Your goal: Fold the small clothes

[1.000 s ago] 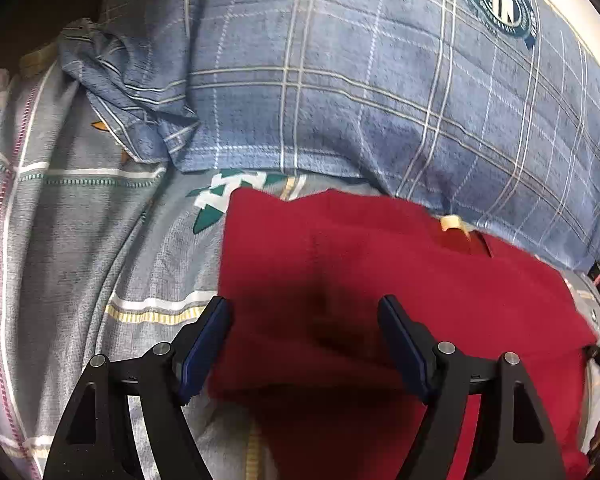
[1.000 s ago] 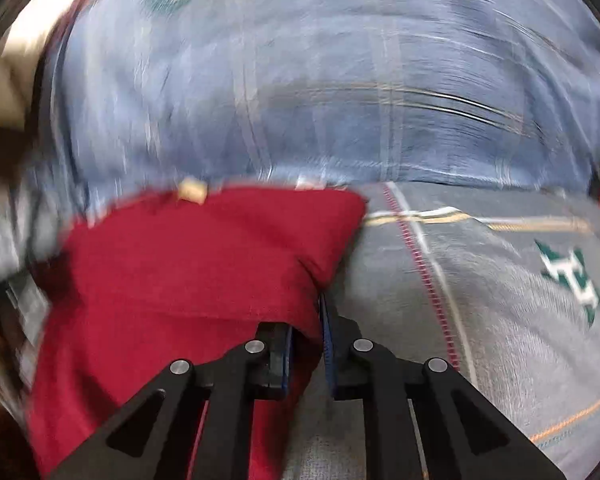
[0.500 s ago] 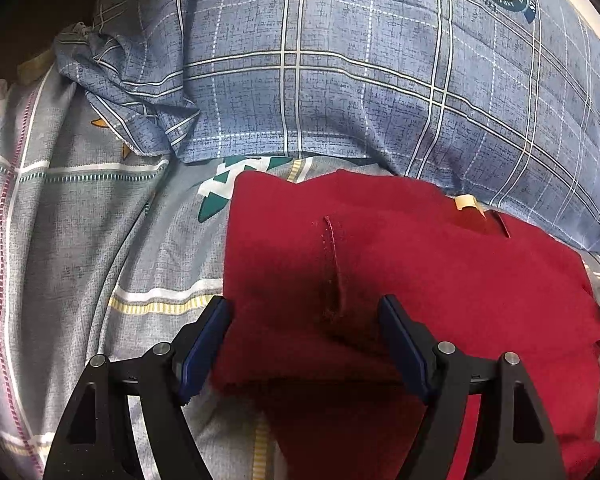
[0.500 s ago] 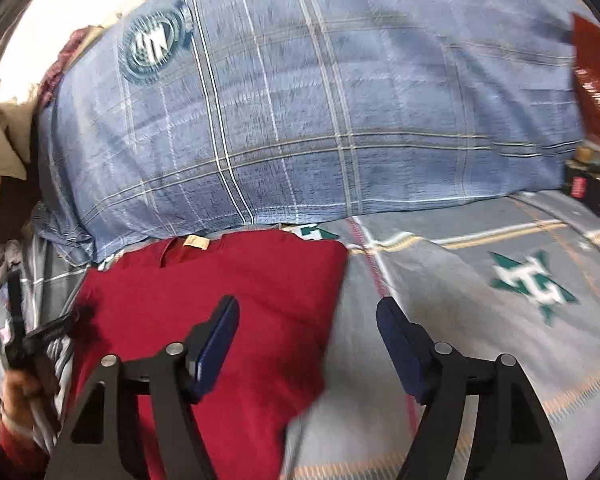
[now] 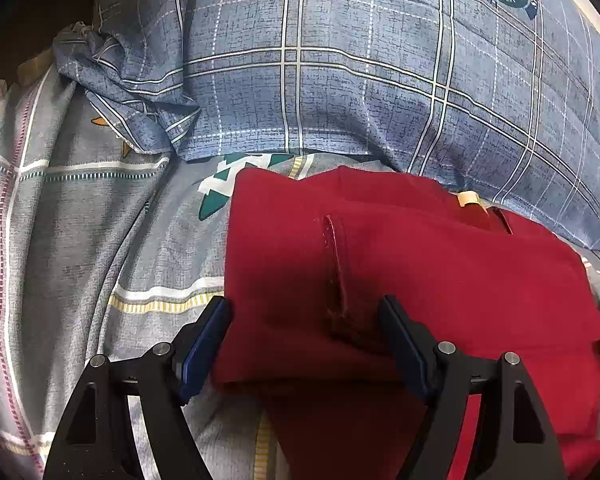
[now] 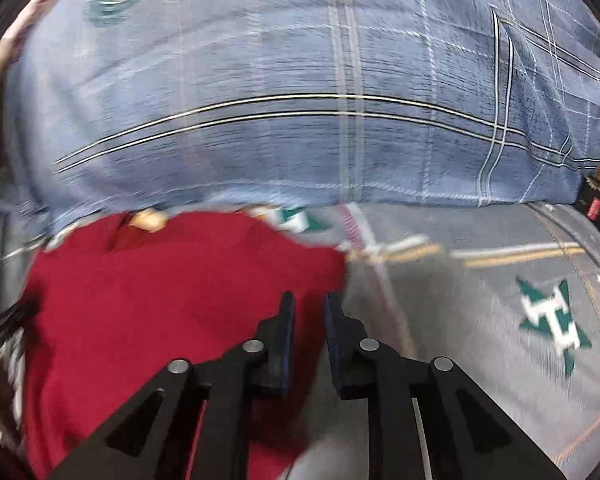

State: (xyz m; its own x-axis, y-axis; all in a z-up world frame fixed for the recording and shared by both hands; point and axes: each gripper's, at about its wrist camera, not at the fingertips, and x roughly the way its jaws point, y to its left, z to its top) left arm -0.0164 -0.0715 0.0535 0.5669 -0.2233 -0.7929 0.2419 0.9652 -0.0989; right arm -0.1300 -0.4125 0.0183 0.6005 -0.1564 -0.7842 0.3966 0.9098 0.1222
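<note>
A dark red garment [image 5: 440, 280] is seen on a grey bed sheet [image 5: 80, 240] with stripes and green emblems; the pillow [image 5: 380, 80] is blue plaid.

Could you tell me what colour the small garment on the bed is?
Dark red garment, plain, clearest in the left wrist view.

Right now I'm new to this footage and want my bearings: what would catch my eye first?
The dark red garment stands out, lying partly folded on the grey patterned bedsheet, just in front of a big blue plaid pillow. The left gripper stands open over its near edge. The right gripper, jaws just closing to a narrow gap, sits at the garment's right edge; blur hides whether it pinches cloth.
</note>
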